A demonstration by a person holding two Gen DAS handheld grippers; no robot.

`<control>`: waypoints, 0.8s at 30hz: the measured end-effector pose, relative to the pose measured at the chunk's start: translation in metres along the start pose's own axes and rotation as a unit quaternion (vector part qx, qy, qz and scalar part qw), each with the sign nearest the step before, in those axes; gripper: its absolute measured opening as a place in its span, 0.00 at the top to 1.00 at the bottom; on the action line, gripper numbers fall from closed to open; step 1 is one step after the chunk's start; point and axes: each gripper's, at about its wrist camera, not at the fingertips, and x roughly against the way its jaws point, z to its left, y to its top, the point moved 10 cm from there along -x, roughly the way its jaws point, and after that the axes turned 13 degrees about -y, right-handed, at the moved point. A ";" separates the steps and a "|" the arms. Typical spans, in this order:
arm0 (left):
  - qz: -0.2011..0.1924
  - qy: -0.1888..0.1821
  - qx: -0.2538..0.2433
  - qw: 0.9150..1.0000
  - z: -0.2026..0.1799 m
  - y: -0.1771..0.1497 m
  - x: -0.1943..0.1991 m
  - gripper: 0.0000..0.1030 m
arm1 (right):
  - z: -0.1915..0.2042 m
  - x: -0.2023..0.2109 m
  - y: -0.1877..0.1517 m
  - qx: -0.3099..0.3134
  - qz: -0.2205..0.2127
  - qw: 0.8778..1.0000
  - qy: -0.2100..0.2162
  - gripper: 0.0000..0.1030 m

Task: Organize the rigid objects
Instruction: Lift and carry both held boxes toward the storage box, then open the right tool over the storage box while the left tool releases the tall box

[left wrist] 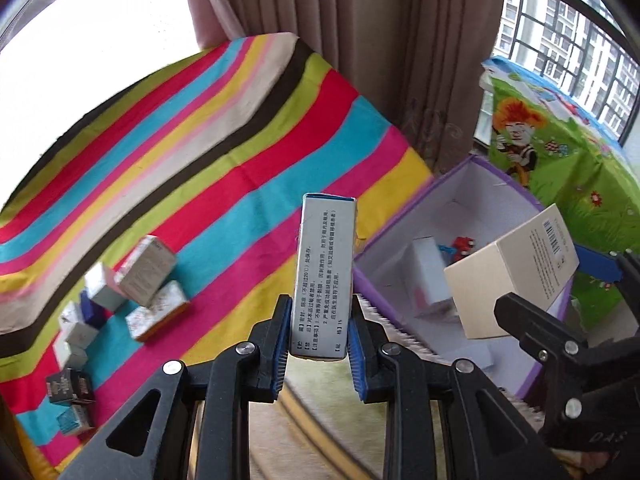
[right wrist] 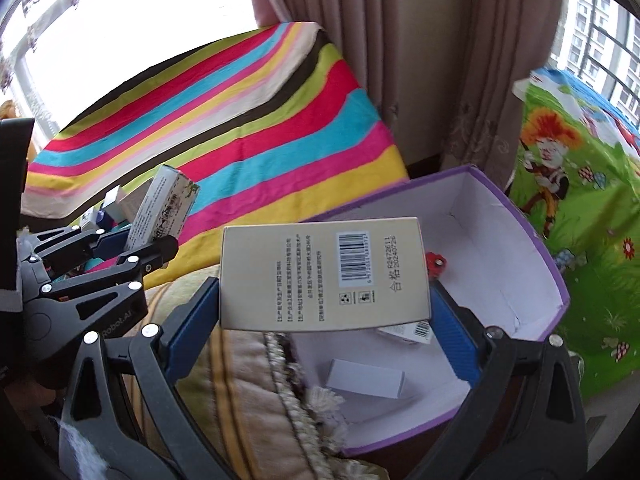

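My left gripper [left wrist: 318,344] is shut on a narrow white medicine box [left wrist: 325,276] with blue edges and holds it upright above the striped blanket, left of the purple bin [left wrist: 448,196]. It also shows in the right wrist view [right wrist: 132,250] with that box [right wrist: 164,208]. My right gripper [right wrist: 324,308] is shut on a wider beige box [right wrist: 324,274] with a barcode and holds it over the purple bin's [right wrist: 532,240] opening. That beige box also shows in the left wrist view [left wrist: 512,276]. The bin holds a few white boxes [right wrist: 364,378] and a red toy [right wrist: 435,261].
Several small boxes [left wrist: 148,272] lie in a pile on the striped blanket [left wrist: 224,148] at the left. A brown curtain [left wrist: 360,40] hangs behind. A green cartoon play mat [right wrist: 592,208] stands right of the bin. A fringed beige cushion [right wrist: 256,380] lies below the grippers.
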 end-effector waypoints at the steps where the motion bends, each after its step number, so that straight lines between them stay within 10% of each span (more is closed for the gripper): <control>1: 0.004 -0.009 0.000 1.000 -0.006 0.000 -0.001 0.74 | -0.008 0.001 -0.001 -0.002 -0.001 1.000 -0.008 0.04; 16: 0.040 -0.118 -0.076 0.989 -0.148 0.013 0.001 0.72 | -0.133 0.029 -0.016 -0.116 -0.007 0.991 -0.069 0.04; 20: 0.044 -0.144 -0.073 0.986 -0.159 0.010 0.003 0.46 | -0.152 0.017 -0.025 -0.122 0.012 0.988 -0.093 0.03; 24: 0.033 -0.140 -0.060 0.988 -0.143 0.011 0.011 0.44 | -0.155 0.004 -0.031 -0.126 0.029 0.987 -0.091 0.03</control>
